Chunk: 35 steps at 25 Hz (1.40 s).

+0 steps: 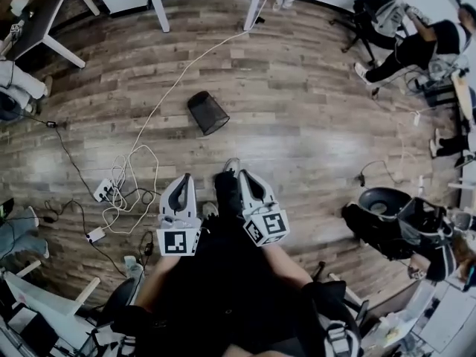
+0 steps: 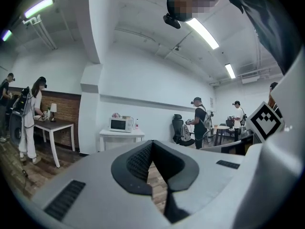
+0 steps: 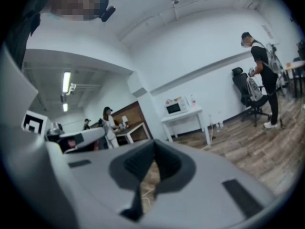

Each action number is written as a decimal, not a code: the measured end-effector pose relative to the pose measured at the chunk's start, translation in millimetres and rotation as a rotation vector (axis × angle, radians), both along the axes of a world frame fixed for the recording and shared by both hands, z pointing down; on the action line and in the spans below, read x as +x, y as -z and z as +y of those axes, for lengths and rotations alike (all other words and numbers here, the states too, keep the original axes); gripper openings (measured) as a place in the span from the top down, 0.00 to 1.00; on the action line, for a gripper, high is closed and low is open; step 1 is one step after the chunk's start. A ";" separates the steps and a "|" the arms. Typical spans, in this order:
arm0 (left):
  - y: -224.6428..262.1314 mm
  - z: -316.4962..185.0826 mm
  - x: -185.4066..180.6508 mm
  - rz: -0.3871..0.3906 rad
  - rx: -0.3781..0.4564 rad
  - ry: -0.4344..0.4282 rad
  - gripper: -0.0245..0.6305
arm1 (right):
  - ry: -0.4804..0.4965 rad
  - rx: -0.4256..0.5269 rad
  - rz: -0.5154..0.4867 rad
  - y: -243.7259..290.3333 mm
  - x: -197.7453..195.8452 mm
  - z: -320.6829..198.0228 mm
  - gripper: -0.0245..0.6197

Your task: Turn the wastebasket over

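The black mesh wastebasket (image 1: 207, 112) lies tipped on the wood floor, well ahead of both grippers, and only the head view shows it. My left gripper (image 1: 186, 178) and right gripper (image 1: 242, 174) are held side by side close to my body, pointing toward it but far short of it. Seen from its own camera, the left gripper (image 2: 152, 144) has its jaw tips together with nothing between them. The right gripper (image 3: 153, 144) looks the same, shut and empty.
A white cable (image 1: 149, 121) runs across the floor left of the basket to a power strip (image 1: 104, 190) amid tangled cords. White table legs (image 1: 160, 6) stand at the back. People and a black office chair (image 1: 375, 6) are at the right, a desk (image 1: 44, 13) at the left.
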State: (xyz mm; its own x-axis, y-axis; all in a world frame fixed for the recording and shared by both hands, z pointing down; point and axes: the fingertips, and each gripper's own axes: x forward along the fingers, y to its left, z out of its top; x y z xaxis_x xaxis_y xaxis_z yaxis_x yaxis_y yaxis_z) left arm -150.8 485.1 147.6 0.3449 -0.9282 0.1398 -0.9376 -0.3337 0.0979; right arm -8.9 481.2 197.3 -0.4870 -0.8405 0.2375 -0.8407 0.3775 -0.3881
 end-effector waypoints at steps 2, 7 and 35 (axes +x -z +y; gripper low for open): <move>-3.8 -31.1 7.3 -0.011 -0.009 0.002 0.91 | -0.007 -0.014 0.002 -6.6 9.7 -31.3 0.91; -7.7 -94.0 32.7 -0.044 -0.018 -0.017 0.91 | -0.023 -0.033 -0.003 -16.5 33.8 -94.4 0.91; -55.1 -326.7 75.9 -0.087 -0.091 -0.425 0.91 | -0.422 -0.156 -0.035 -90.0 68.7 -271.1 0.91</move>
